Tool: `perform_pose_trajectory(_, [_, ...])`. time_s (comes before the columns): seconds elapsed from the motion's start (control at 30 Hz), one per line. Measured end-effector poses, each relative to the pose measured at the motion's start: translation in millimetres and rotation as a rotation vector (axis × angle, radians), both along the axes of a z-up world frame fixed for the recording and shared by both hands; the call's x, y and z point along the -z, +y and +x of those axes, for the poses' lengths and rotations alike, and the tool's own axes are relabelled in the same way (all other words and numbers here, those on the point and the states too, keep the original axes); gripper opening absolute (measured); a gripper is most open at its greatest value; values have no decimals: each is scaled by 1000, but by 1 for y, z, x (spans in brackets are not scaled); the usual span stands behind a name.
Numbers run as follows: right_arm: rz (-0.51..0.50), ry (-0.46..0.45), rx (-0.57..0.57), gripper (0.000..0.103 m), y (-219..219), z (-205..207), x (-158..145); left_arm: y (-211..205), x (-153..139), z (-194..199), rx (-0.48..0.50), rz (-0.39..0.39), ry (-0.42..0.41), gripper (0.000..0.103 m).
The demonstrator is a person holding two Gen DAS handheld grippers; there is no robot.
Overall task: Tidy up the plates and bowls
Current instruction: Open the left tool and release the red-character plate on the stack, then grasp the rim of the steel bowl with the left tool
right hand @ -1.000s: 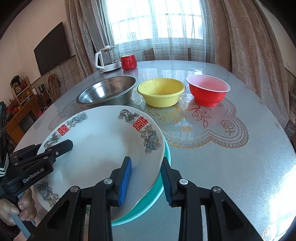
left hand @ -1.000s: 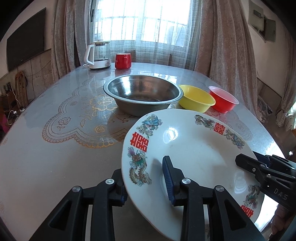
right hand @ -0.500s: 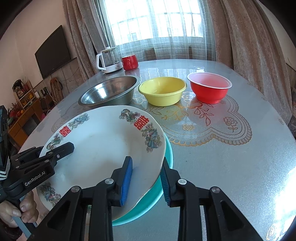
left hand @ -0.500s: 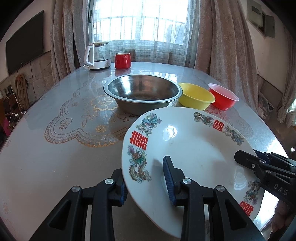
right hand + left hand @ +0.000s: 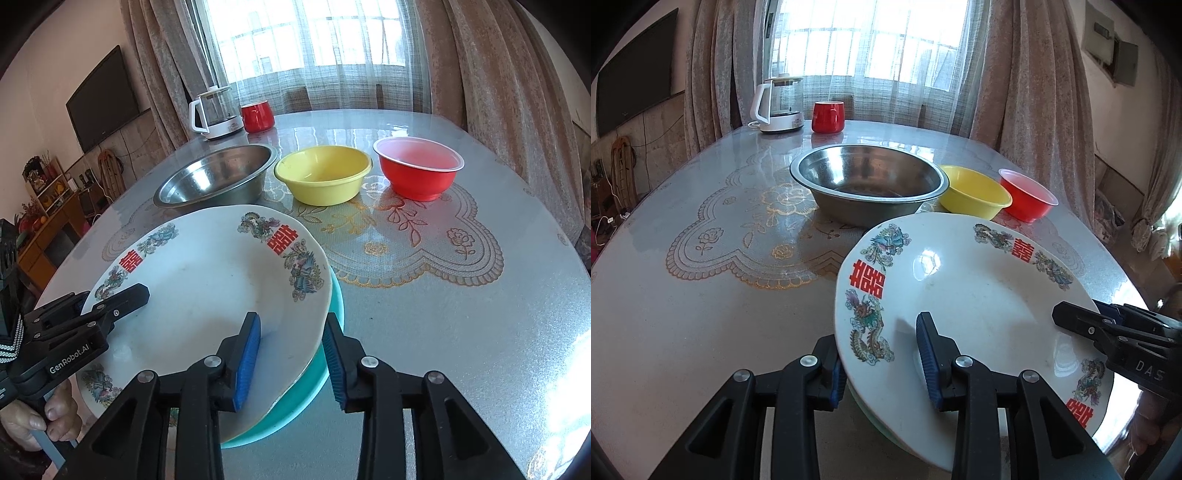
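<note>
A white plate with red characters and dragon prints lies tilted on a teal plate at the near edge of the table. My left gripper is shut on the white plate's left rim, one finger under the rim and the other on the plate's face. My right gripper straddles the right rims of both plates. Its jaws are opening, and the pads look just off the rims. A steel bowl, a yellow bowl and a red bowl stand in a row behind.
A white kettle and a red mug stand at the far end of the glass-topped table by the curtained window. A person's hand grips the left tool's handle. Bare tabletop lies left of the plates and right of them.
The right gripper's jaws have spread a little around the plate rims. The plates, the bowls and both hands have stayed where they were.
</note>
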State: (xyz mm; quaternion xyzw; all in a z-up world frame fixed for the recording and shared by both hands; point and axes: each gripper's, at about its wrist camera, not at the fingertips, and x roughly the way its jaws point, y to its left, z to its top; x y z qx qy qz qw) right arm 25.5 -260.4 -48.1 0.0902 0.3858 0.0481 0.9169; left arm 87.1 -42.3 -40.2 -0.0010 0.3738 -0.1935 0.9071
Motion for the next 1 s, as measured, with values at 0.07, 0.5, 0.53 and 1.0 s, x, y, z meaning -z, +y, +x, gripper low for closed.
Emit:
perform_pose_trajectory(0.07, [-4, 0, -4, 35, -1, 0, -2, -1, 1, -1, 8, 2, -16, 35])
perform_pose_trajectory(0.5, [-18, -69, 20, 36, -8, 13, -44, 33, -23, 8, -17, -135, -32, 37])
perform_pose_trajectory(0.53, [-9, -71, 12, 36, -6, 18, -48, 37, -27, 11, -23, -142, -36, 37])
perform_pose_trajectory(1.0, [261, 81, 6, 36, 22, 122, -43, 86, -41, 91, -139, -227, 10, 37])
